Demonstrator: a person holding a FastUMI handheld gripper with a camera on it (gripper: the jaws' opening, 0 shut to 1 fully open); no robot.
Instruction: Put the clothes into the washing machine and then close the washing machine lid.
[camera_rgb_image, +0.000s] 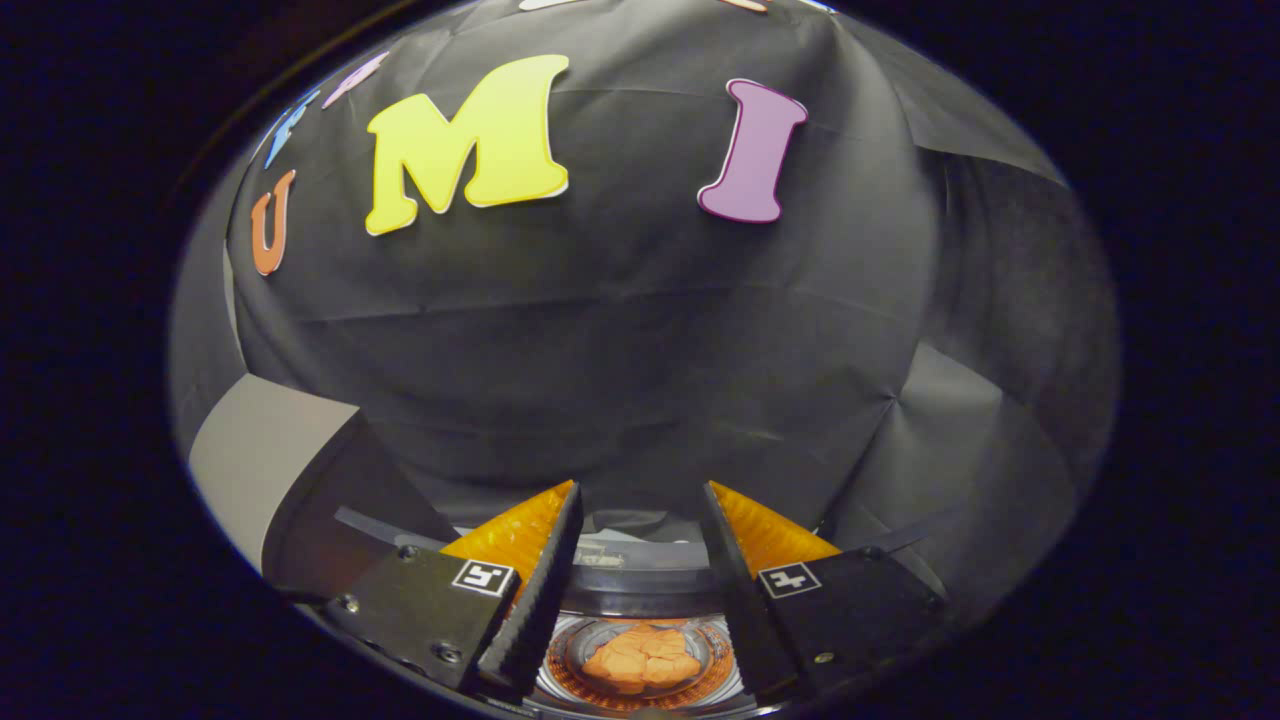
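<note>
Lid stands raised left of the washing machine drum; inside the drum lie the orange clothes, below the gripper, whose fingers are spread, grasping nothing. Closing likely wants a push on the lid's upper edge.

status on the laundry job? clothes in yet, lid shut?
Done: an orange garment already lies inside the washing machine drum, seen below and between the fingers. In hand: nothing; the gripper is open and empty above the opening, pointed at the booth wall. Left: closing the lid; the grey panel beside the left finger may be the raised lid, though I cannot confirm that.
</note>
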